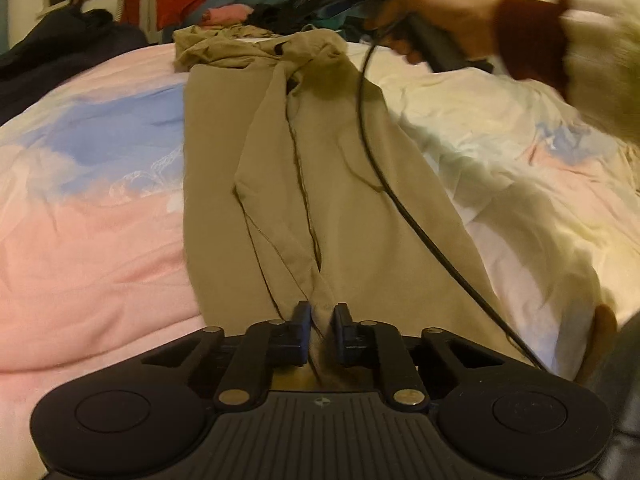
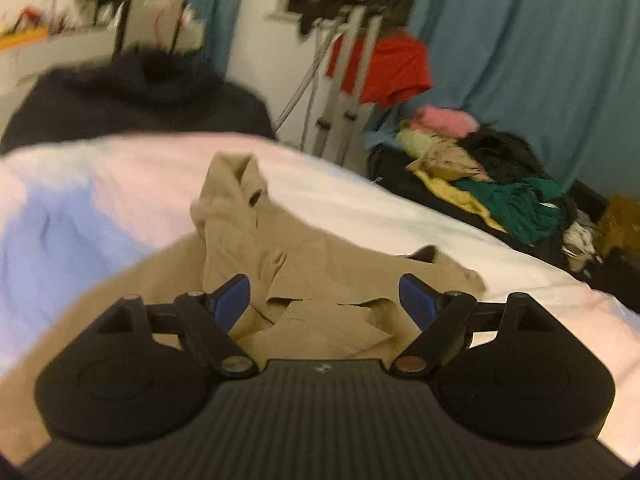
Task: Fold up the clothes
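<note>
Through my left wrist camera, the khaki trousers (image 1: 320, 168) lie lengthwise on the bed (image 1: 92, 208), legs folded together, waistband bunched at the far end. My left tongs (image 1: 322, 316) are closed almost fully on a ridge of the trousers' near hem. My right hand (image 1: 424, 24) hovers over the waistband, its black cable (image 1: 404, 208) trailing across the cloth.

Through my right wrist camera, my right tongs (image 2: 325, 300) gape wide, holding nothing, just above the rumpled waistband (image 2: 256, 236). Beyond the trousers, past the bed's edge, sit a clothes heap (image 2: 488, 176) and blue curtains (image 2: 540, 60).
</note>
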